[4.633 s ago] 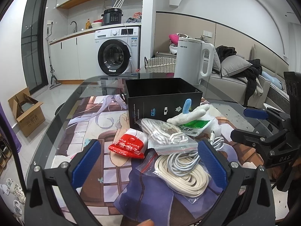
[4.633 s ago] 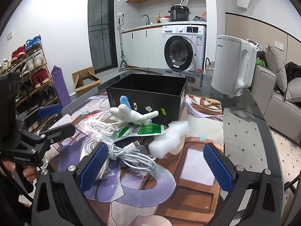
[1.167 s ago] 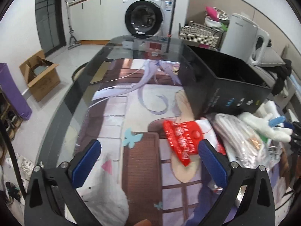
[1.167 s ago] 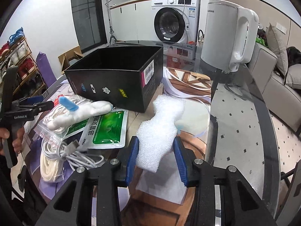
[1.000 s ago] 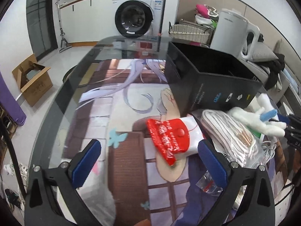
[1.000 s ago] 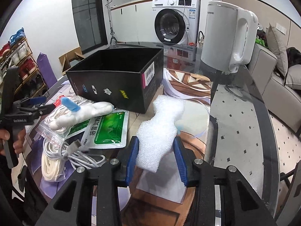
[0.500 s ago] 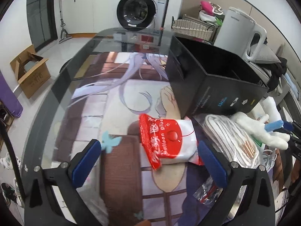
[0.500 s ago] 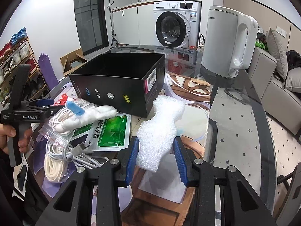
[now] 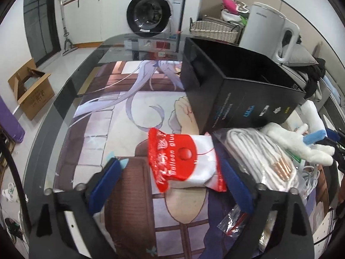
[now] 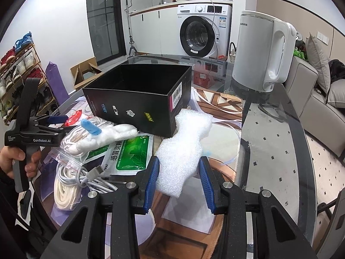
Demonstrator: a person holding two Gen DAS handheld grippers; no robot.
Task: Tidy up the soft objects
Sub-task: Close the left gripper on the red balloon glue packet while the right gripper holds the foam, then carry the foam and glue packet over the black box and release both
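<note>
My right gripper [image 10: 179, 179] is shut on a white foam sheet [image 10: 183, 144] and holds it above the table, right of the open black box [image 10: 138, 99]. My left gripper [image 9: 170, 181] is open, its blue pads on either side of a red and white balloon glue packet [image 9: 183, 161] lying on the mat. The left gripper also shows in the right wrist view [image 10: 56, 120]. A white plush toy with a blue tip [image 10: 107, 136] lies on bagged white cords [image 9: 261, 157]. A green sachet [image 10: 127, 153] lies beside it.
A white electric kettle [image 10: 261, 51] stands at the table's far right. A coil of white cable [image 10: 71, 181] lies at the near left. The glass table edge [image 9: 54, 112] curves round the printed mat. A cardboard box [image 9: 30, 88] sits on the floor.
My left gripper has moved forward and down over the balloon glue packet, which now lies between its pads. My right gripper has lifted the foam sheet slightly, still gripped.
</note>
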